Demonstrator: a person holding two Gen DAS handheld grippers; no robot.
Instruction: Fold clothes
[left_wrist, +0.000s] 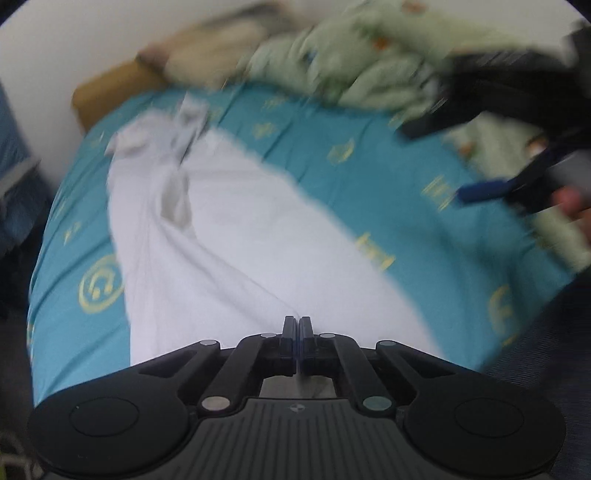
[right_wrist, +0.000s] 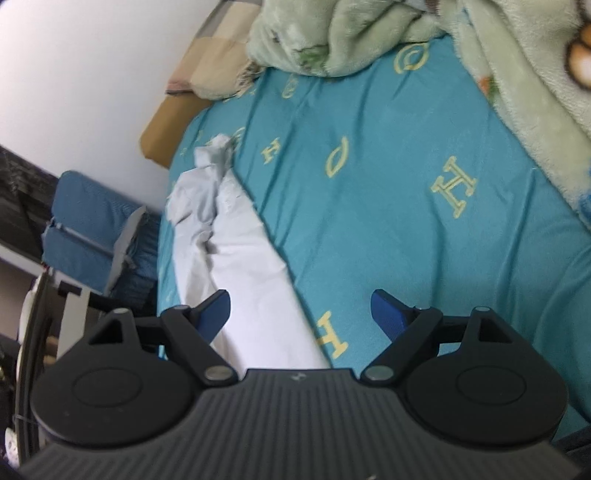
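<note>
**Ana:** Left claw (left_wrist: 298, 326) first: its two fingers are pressed flat together, and a ridge of the white garment (left_wrist: 221, 236) runs straight up to the tips. I read that as clenched on a pinch of the cloth, near its closest edge.

**Ben:** And the right claw (right_wrist: 301, 314)?

**Ana:** Released. Its blue-padded fingers (right_wrist: 216, 312) stand wide apart with nothing between them. It hangs above the bed; the garment's long edge passes under the left-hand finger, and bare teal bedsheet (right_wrist: 388, 206) lies ahead and to the right.

**Ben:** Where does the garment sit overall?

**Ana:** Stretched out on the sheet, running away from both claws toward the far end of the bed, where it bunches into a crumpled, greyish knot. From the left claw's own camera the right claw shows far off to the right, above the sheet and clear of the cloth.

**Ben:** So how far along is the folding?

**Ana:** Early to middling, I'd judge. The cloth looks doubled lengthwise, with one fairly straight edge, but the far end is rumpled and no compact stack exists yet. Cross folds and smoothing remain.

**Ben:** Anything else nearby?

**Ana:** A pale green blanket (right_wrist: 369, 33) heaped beyond and to the right. The left view is motion-blurred, so fine detail there is uncertain.
</note>
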